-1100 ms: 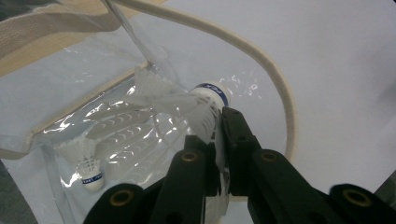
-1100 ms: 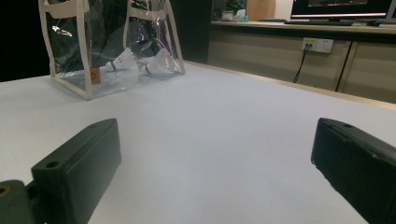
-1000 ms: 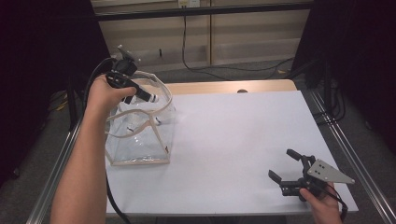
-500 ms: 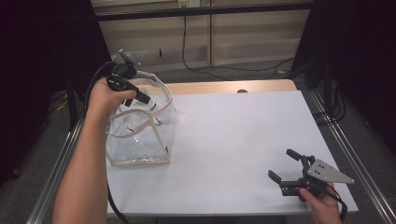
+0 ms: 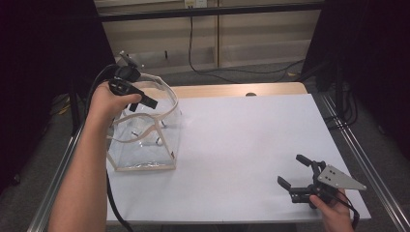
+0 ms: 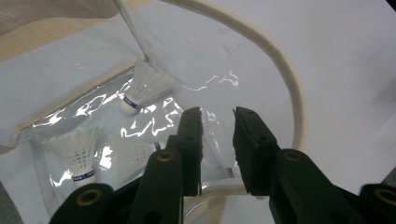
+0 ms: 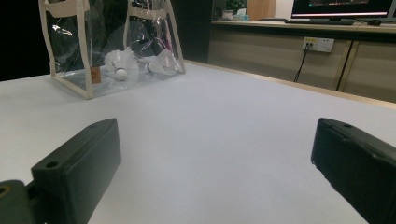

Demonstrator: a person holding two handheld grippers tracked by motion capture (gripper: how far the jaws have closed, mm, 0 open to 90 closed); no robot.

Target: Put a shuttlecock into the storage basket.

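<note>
Just now, opening the jaws of the left gripper [image 5: 142, 104] over the mouth of the clear bag [image 5: 140, 150]: having just been parting, standing at a narrow gap, gripping nothing. Looking down along them in the left gripper view, seeing two shuttlecocks lying on the bag's floor, one [image 6: 140, 86] near the far wall and one [image 6: 77, 149] closer to the corner. Possibly making out a third behind the left jaw, though glare on the plastic is making that hard to tell. Reading this as a release into the bag rather than a pick.

Holding the right gripper [image 5: 290, 169] low near the table's front right corner, jaws spread wide and empty, well apart from the bag.

Minding the edges: hanging just inside the bag's cream handle [image 6: 285, 79], which is arching beside the right jaw, so lifting straight up is looking safer than drawing sideways and snagging it. Sitting near the left edge of the white table [image 5: 241, 135], the bag is leaving little room on that side. Leaving a broad bare stretch between the two grippers for any move across.
</note>
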